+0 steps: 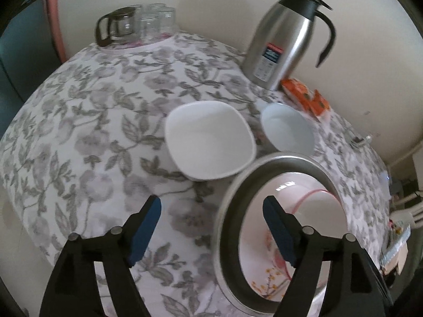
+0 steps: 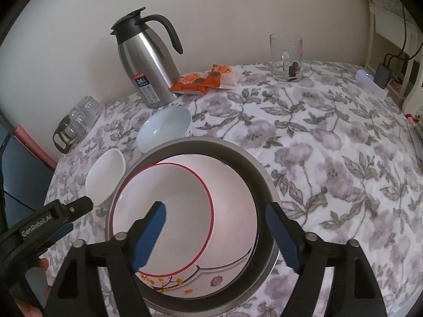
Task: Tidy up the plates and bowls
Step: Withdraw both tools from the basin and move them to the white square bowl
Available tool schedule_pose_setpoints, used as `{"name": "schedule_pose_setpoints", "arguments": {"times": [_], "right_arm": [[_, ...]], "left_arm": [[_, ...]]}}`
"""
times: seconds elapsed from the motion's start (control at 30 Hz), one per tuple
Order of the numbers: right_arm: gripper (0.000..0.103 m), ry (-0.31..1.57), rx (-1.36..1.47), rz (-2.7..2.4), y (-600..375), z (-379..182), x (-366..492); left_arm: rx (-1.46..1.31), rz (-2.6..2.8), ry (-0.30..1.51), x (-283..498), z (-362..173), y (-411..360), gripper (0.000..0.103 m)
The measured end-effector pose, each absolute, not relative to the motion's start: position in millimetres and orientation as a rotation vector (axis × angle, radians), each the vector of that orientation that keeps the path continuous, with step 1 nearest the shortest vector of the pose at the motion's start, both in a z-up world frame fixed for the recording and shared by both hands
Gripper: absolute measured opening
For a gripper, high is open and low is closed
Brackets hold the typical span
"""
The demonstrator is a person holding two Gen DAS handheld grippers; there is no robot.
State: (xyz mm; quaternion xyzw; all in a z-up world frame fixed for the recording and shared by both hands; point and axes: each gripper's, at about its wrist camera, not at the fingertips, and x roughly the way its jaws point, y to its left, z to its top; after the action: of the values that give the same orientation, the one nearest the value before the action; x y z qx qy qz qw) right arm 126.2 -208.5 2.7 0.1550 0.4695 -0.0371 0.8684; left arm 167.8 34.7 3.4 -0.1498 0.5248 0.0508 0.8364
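Crockery was gathered on a floral tablecloth. At the left, a white square bowl was seen beyond the left gripper, well clear of its fingertips; just to its right a pale round bowl was set, apart from it. Nearer, a steel pan held a red-rimmed bowl resting on a flowered plate. The left gripper's jaws were spread wide with nothing between the pads: the left pad was over bare cloth, the right pad over the pan's inside, so that the pan's near rim was straddled but not touched. The right gripper was likewise held wide and empty above the pan, its left pad over the red-rimmed bowl, its right pad over the pan's right rim. Both tools were pointed steeply down at the table. In the right wrist view the left gripper was seen at the lower left edge, beside the pan. A steel carafe stood by the wall.
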Motion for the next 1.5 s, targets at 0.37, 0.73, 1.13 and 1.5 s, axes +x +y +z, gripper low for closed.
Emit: {"name": "schedule_pose_setpoints", "arguments": {"times": [0.37,0.73,1.13,1.5], "right_arm": [[0.103,0.959,0.312,-0.080,-207.7,3.3,124.4],[0.103,0.904,0.304,-0.072,-202.5,12.0,122.1],[0.103,0.854,0.251,0.003,-174.0,24.0,122.4],[0.103,0.797,0.212,0.097,-133.9,32.1,125.6]], "left_arm": [[-0.358,0.237,1.092,167.0,-2.3,61.9,0.089],[-0.337,0.318,0.997,166.8,7.9,90.1,0.099],[-0.393,0.365,0.967,166.6,14.9,127.8,0.099],[-0.463,0.297,1.003,172.0,10.9,145.9,0.099]]}}
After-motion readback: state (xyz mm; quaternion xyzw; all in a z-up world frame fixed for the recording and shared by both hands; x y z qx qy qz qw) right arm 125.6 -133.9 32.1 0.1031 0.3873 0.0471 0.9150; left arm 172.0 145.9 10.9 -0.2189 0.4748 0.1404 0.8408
